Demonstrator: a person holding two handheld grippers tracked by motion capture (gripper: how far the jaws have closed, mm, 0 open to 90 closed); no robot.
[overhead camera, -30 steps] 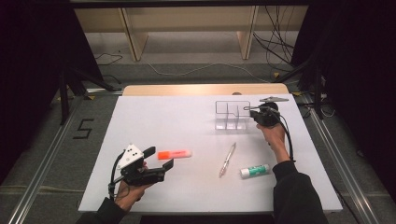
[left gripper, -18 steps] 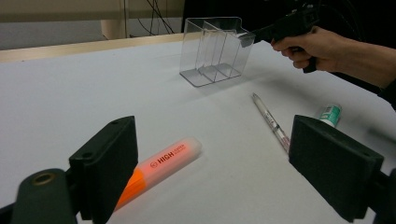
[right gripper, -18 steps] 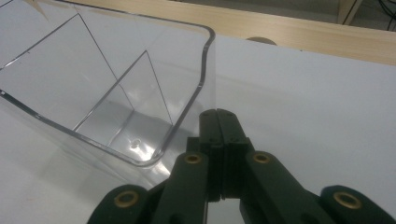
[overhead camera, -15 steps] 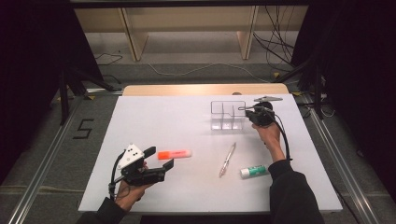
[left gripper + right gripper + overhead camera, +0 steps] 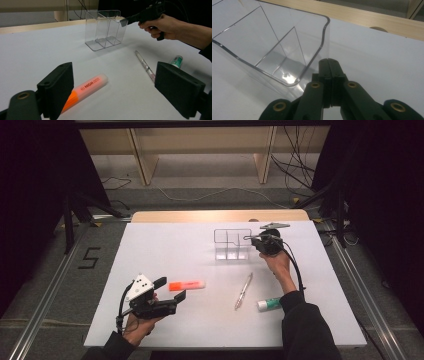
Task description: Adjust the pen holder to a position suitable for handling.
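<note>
Our right claw [image 5: 329,82] has its jaws pressed together, and they appear to pinch the near end wall of the clear organizer [image 5: 231,245]; in the right gripper view the wall's rim runs straight into the closed tips, though the transparent plastic makes it hard to be sure the wall sits between them rather than just beside. The organizer stands upright toward the far right of the white counter [image 5: 165,250], its compartments empty as far as we can see through the glare. We judge this to be the step of positioning or steadying the organizer before anything goes in. Our left claw [image 5: 113,82] waits with jaws wide apart and holding nothing, low over the near left of the counter, the orange highlighter [image 5: 86,91] lying just in front of it and partly behind its left jaw. The next move probably calls for lowering that claw astride the highlighter and closing across its barrel, keeping the organizer steady meanwhile. The pen [image 5: 243,291] and the glue stick [image 5: 270,303] lie near the right forearm, well apart from the organizer. How many dividers the organizer has is hard to make out, since its walls blur together.
</note>
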